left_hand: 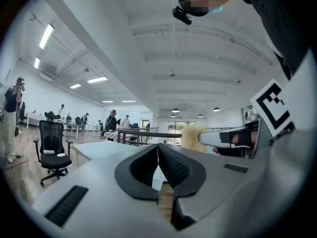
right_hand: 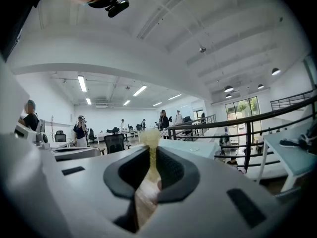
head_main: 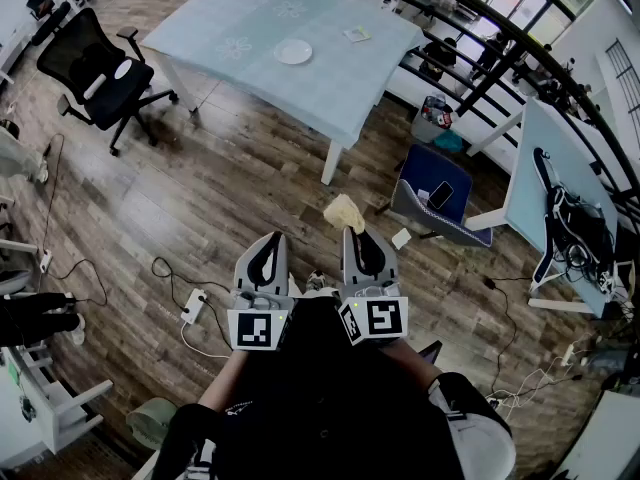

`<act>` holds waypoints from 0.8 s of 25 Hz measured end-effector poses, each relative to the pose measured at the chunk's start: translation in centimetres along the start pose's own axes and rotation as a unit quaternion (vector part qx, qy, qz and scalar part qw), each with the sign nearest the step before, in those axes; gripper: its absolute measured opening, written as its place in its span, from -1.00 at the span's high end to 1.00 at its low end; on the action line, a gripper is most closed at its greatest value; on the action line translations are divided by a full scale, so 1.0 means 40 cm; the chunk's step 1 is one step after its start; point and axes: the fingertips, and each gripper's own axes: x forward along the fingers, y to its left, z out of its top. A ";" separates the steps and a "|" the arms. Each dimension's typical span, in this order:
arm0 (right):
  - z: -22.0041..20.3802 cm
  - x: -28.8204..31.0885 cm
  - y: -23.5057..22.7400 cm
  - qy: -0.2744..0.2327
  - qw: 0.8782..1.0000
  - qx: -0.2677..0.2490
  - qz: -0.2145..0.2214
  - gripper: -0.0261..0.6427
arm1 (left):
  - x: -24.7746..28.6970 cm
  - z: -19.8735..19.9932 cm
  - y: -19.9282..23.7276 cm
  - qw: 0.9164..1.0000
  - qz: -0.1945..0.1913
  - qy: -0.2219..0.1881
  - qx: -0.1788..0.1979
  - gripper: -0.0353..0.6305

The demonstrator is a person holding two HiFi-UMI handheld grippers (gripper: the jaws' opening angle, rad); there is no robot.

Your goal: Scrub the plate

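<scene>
Pale yellow scrubber (head_main: 343, 213) is pinched in the right gripper (head_main: 360, 243), likely carried ready for scrubbing. The left gripper (head_main: 266, 248) is clenched on nothing. The plate (head_main: 293, 52) lies on the desk (head_main: 230, 28), well apart from both grippers. The scrubber's held end is squeezed thin between the jaws, and its exact material is hard to tell.

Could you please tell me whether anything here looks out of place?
Nothing looks spilled or broken. A power strip with its cable lies loose on the floor, and a small white scrap lies farther right.
</scene>
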 end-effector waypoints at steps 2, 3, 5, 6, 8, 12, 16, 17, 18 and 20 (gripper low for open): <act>-0.005 0.003 0.013 0.001 1.000 -0.002 0.005 0.78 | -0.007 -0.002 0.010 1.000 0.005 -0.001 0.000 0.85; -0.006 0.004 0.019 0.001 1.000 -0.003 0.007 0.78 | -0.011 -0.004 0.014 1.000 0.007 -0.001 0.001 0.85; -0.006 0.005 0.025 0.001 1.000 -0.005 0.009 0.78 | -0.016 -0.010 0.019 1.000 0.009 0.004 0.005 0.85; -0.004 0.005 0.025 0.000 1.000 -0.005 0.009 0.78 | -0.016 -0.011 0.018 1.000 0.008 0.006 0.010 0.85; -0.002 0.007 0.020 0.000 1.000 -0.007 0.008 0.78 | -0.009 -0.007 0.016 1.000 0.006 0.005 0.017 0.85; -0.005 0.008 0.008 0.004 1.000 -0.008 0.003 0.78 | 0.010 0.005 0.016 1.000 0.006 -0.005 0.019 0.85; -0.013 0.009 -0.002 0.012 1.000 -0.008 0.001 0.78 | 0.015 -0.004 0.012 1.000 0.012 0.001 0.008 0.85; -0.015 0.009 -0.003 0.013 1.000 -0.008 0.001 0.78 | 0.016 -0.007 0.012 1.000 0.014 0.003 0.004 0.85; -0.017 0.009 -0.004 0.015 1.000 -0.008 0.001 0.78 | 0.017 -0.009 0.012 1.000 0.015 0.004 0.004 0.85; -0.022 0.009 -0.005 0.017 1.000 -0.009 0.001 0.78 | 0.022 -0.013 0.013 1.000 0.014 0.003 0.007 0.85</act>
